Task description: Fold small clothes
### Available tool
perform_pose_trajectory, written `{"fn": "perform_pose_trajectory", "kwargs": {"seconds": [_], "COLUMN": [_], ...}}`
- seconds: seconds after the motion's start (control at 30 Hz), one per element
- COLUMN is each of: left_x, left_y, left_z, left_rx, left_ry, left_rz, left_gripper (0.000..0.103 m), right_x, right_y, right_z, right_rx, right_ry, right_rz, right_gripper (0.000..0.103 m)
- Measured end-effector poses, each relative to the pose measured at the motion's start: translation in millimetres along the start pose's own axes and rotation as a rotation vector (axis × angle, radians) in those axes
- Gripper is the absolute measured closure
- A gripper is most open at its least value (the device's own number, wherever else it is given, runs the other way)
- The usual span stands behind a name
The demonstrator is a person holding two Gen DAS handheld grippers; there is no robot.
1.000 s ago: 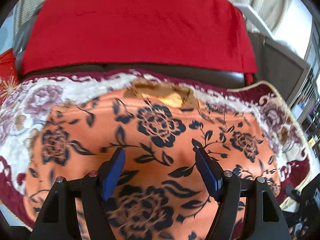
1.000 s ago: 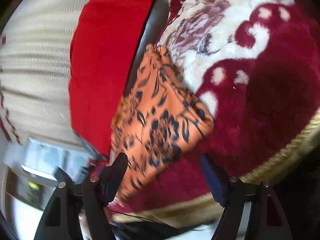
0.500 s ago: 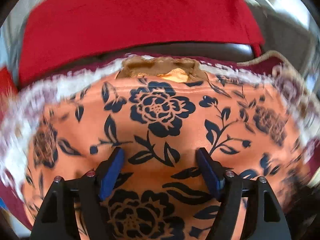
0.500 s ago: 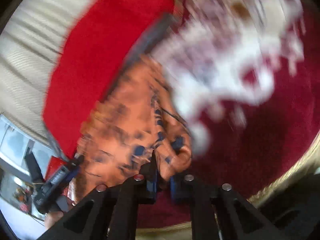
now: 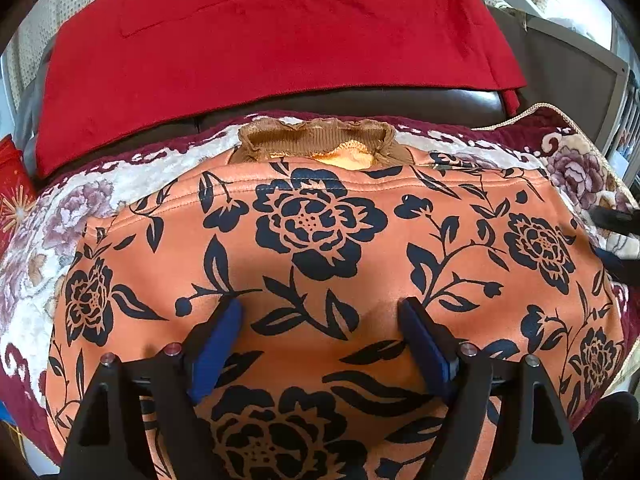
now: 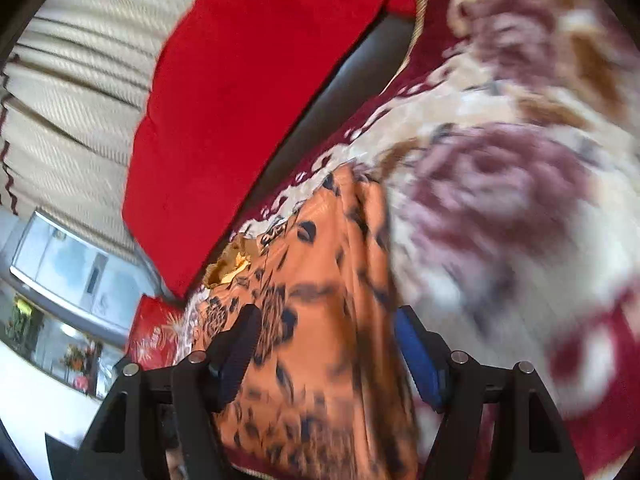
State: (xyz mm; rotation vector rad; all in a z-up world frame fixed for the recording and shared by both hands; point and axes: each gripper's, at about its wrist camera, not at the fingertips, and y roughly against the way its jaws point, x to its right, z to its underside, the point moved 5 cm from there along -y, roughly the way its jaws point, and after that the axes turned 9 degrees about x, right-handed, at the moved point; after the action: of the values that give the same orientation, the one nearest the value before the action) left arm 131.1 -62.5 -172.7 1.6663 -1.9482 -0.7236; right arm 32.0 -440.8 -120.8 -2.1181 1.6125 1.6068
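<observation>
Both jaws just opened, gripping nothing; we should lower left gripper [image 5: 320, 320] and right gripper [image 6: 324, 336] onto garment [image 5: 320, 240] edges squarely.

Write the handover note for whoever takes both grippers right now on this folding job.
Left gripper: open, poised over the middle of the orange floral garment, gripping nothing.
Right gripper: jaws have just been opening; open now at the garment's side edge, with cloth between the jaws but not pinched. That view is blurred.
Garment: lies spread on the plush floral blanket, brown ribbed collar at the far edge, towards the red cloth.
Done: one side appears folded in.
Left: probably the remaining folds, then smoothing.
</observation>
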Motion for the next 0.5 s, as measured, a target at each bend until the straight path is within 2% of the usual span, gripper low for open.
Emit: {"fn": "perform_pose_trajectory", "kwargs": {"seconds": [0.07,0.13,0.2,0.33,0.4,0.43,0.5], "left_x": [-0.4,0.1,-0.2,1.2,1.2,-0.1,-1.9], "left_y": [-0.6,-0.5,-0.4,-0.1,0.6,1.2,1.7], "left_z": [-0.7,-0.9,-1.2,-0.7,-1.2,-1.6,-1.9], "left_rx": [-0.013,-0.017,-0.018,-0.014,-0.02,-0.025,-0.028], "left_ry": [0.007,0.011,0.015,0.016,0.016,0.022,0.027], "left_rz": [0.015,0.018,0.025,0.035,0.037,0.048,0.062], "left_gripper": [0.021,0.02,0.019,0.017,0.017,0.017,0.017], "right_x": [1.1,6.1,0.8,-17.5,10.9,21.1,15.3], "right_y": [-31.1,-49.3,-55.4,-35.5,-53.7,-57.9,-50.8], "right_z": [-12.3,-18.4,-23.3,-30.7,-28.4,-26.0,-26.0], "right_rx": [-0.057,-0.085,-0.092,-0.012,-0.05,-0.042,0.0], "right_ry": [0.058,0.046,0.084,0.16,0.066,0.016,0.002], "right_rz": [0.07,0.09,0.101,0.134,0.191,0.181,0.164], "right_gripper": [0.031,0.034,0.092,0.092,0.091,0.09,0.085]}}
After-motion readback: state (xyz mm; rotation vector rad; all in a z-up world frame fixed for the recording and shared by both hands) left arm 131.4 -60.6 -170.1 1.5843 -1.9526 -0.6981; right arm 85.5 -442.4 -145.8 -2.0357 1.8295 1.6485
